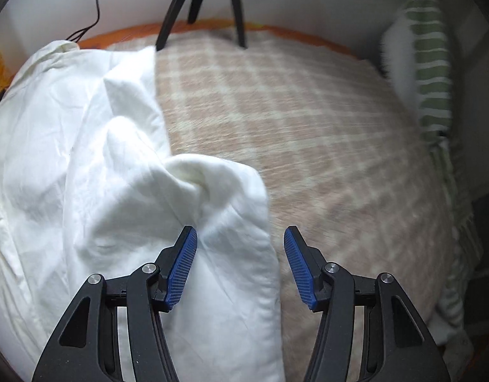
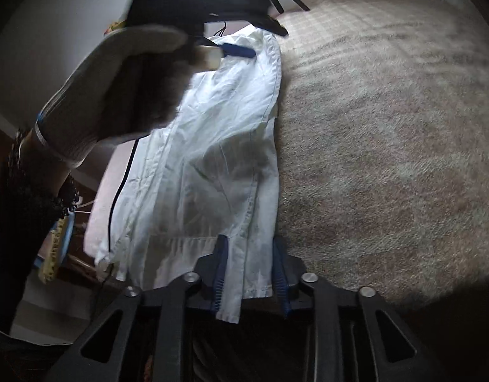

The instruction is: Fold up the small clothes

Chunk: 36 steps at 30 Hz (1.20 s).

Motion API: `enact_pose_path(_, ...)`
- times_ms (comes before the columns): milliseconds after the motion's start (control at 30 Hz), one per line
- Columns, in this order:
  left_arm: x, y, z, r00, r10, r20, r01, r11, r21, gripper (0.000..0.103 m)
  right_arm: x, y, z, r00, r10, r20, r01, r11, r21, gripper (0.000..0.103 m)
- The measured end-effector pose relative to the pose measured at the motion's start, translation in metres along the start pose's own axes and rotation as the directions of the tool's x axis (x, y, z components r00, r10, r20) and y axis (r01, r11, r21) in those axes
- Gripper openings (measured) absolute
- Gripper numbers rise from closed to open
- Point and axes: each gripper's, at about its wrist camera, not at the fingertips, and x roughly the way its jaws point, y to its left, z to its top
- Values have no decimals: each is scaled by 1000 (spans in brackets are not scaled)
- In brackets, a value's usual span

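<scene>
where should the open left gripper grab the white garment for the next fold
Take the white garment at its free right edge, where the cloth bulges up off the checked blanket, coming in from the blanket side. That raised fold already sits between the open left gripper fingers, while the right gripper pinches another edge.

No legible text, label, brand mark, number or sign appears in either view. The white garment (image 1: 123,191), the checked blanket (image 1: 308,133) and the striped pillow (image 1: 432,73) at far right carry no readable lettering.
</scene>
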Motion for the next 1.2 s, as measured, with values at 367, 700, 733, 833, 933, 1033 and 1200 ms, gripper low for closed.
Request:
enact_pose_path(367, -10, 45, -14, 978, -105, 179, 116, 992, -57, 7, 0, 37, -8, 998, -51, 46, 56, 993, -107, 0)
enact_pose_path(700, -58, 80, -11, 939, -186, 290, 230, 965, -125, 4, -2, 78, -5, 997, -51, 65, 64, 972, -225, 0)
enact_pose_path(733, -64, 85, -12, 935, -193, 299, 240, 962, -131, 4, -2, 82, -6, 996, -52, 66, 67, 969, -239, 0)
enact_pose_path(833, -73, 98, -15, 928, -195, 318, 250, 958, -141, 4, 2, 92, -8, 996, -57, 67, 74, 956, -284, 0)
enact_pose_path(933, -84, 118, -22, 914, -192, 356, 269, 946, -179, 4, 6, 101, -8, 997, -50, 56, 65, 947, -314, 0)
enact_pose_path(1033, -93, 142, -31, 904, -195, 379, 295, 928, -227, 4, 11, 114, -9, 998, -46, 47, 60, 933, -354, 0)
enact_pose_path(1200, -110, 182, -54, 892, -164, 421, 301, 910, -284, 4, 23, 135, -13, 999, -45, 14, 47, 906, -420, 0)
